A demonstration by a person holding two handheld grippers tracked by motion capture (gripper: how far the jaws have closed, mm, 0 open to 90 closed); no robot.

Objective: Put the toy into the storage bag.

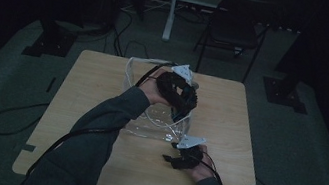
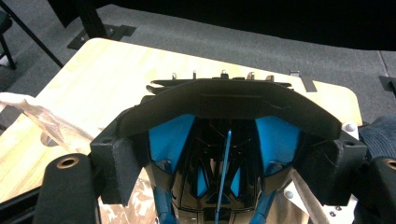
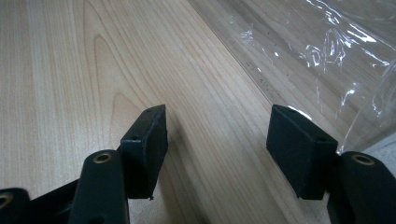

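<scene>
My left gripper [image 1: 178,93] hangs above the middle of the wooden table [image 1: 95,86], over a clear plastic bag [image 1: 154,127]. In the left gripper view its jaws [image 2: 224,163] press on both sides of a black plastic object with blue panels [image 2: 224,105], so it is shut on it. Crumpled bag film [image 2: 44,121] shows to that object's left. My right gripper [image 1: 175,159] rests low near the table's front, beside the bag's near edge. Its jaws [image 3: 217,135] stand open over bare wood, with the bag's edge [image 3: 327,56] just beyond the right finger [image 3: 299,149].
A dark folding chair [image 1: 234,25] and a white stand [image 1: 171,7] are behind the table. Cables [image 1: 11,117] trail over the grey floor at the left. Black stand bases [image 1: 51,43] sit near the table's far corners.
</scene>
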